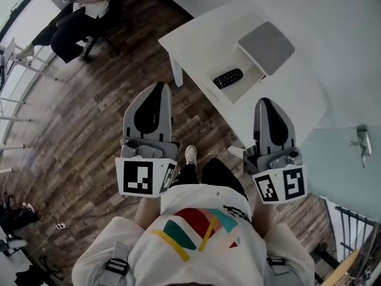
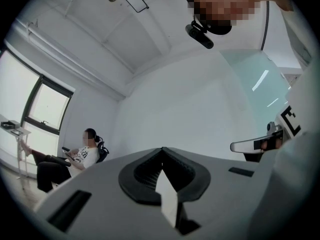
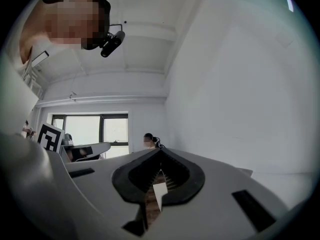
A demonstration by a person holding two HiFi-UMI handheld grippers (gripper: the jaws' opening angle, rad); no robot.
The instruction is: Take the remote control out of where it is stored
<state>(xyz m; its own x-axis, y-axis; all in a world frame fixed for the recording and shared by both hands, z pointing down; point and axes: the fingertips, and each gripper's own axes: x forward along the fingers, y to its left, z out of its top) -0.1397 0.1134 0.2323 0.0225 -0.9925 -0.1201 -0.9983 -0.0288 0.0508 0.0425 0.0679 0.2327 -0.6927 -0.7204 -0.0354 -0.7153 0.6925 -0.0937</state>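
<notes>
1. Head view: you stand at a white counter (image 1: pixel 196 34), which sits on a wooden floor (image 1: pixel 89 112).
2. The remote control (image 1: pixel 228 78) lies flat in an open white compartment (image 1: pixel 247 87) on the counter. A grey panel (image 1: pixel 266 46) sits just behind it.
3. Your left hand-held gripper (image 1: pixel 159 87) is over the floor, well apart from the remote control.
4. Your right hand-held gripper (image 1: pixel 264 101) has its tip over the counter's near edge, near the compartment but touching nothing.
5. A seated person (image 1: pixel 77 16) is on a chair at top left, far from the counter.
6. Left gripper view: the left hand-held gripper (image 2: pixel 161 150) has its jaws together at the tip, with nothing between them.
7. It faces a white wall. The seated person (image 2: pixel 82 156) is at left, by a window (image 2: pixel 45 109). The right hand-held gripper (image 2: pixel 255 145) shows at the right edge.
8. Right gripper view: the right hand-held gripper (image 3: pixel 160 151) has its jaws fully closed and is empty.
9. Wooden floor shows through the slot below the tip. The left hand-held gripper (image 3: pixel 85 151) is at left, and the seated person (image 3: pixel 148 140) is beyond it.
10. The remote control shows in neither gripper view.
</notes>
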